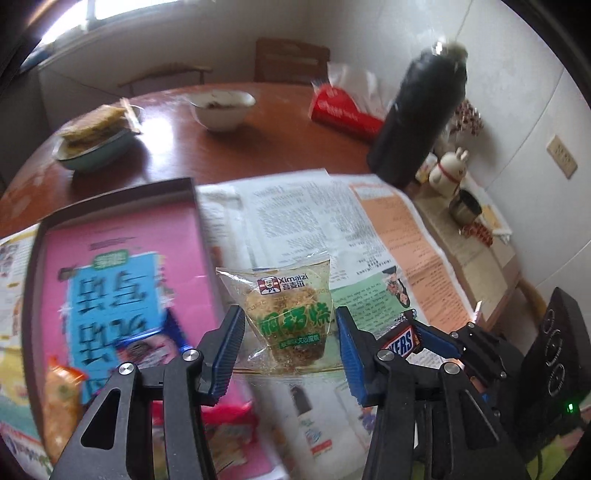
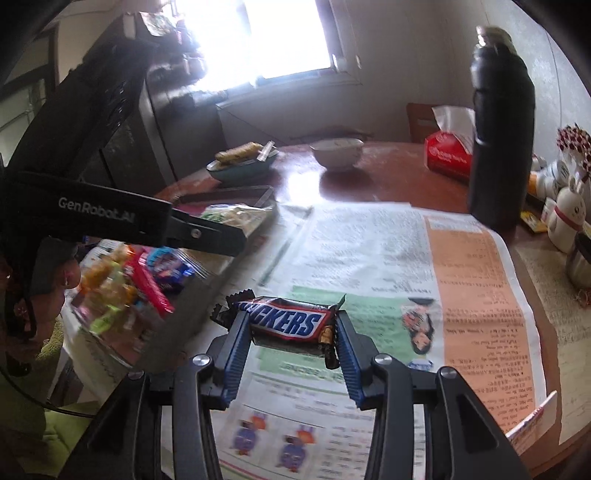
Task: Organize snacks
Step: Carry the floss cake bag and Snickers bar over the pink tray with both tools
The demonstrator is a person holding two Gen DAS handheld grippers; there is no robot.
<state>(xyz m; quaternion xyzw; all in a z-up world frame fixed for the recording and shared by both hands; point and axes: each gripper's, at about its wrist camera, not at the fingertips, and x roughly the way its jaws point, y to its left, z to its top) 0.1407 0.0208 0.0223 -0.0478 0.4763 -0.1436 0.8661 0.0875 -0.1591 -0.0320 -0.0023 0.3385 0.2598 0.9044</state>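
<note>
A round wooden table (image 2: 388,184) by a bright window (image 2: 280,33) carries your work, its near half covered by spread newspaper (image 2: 365,243). At the left sits a shallow dark tray (image 1: 118,192) lined in pink, with a few packets already lying in it; it looks like the place where the snacks are being gathered. Far across the table stand a black bottle (image 2: 502,140), a red tissue box (image 2: 447,155), a white bowl (image 2: 338,151) and a green dish of food (image 2: 240,166).

Your left gripper (image 1: 290,330) has closed its blue pads on the sides of a clear cake packet (image 1: 291,317), held upright above the paper, just right of the tray's edge. That grip by the packet's lower half probably spares the soft cake inside.

Your right gripper (image 2: 293,325) pinches a Snickers bar (image 2: 284,319) across its length, near the middle, the bar lying level between the pads and apparently lifted clear of the newspaper. Both snacks seem poised for the tray at your left.
</note>
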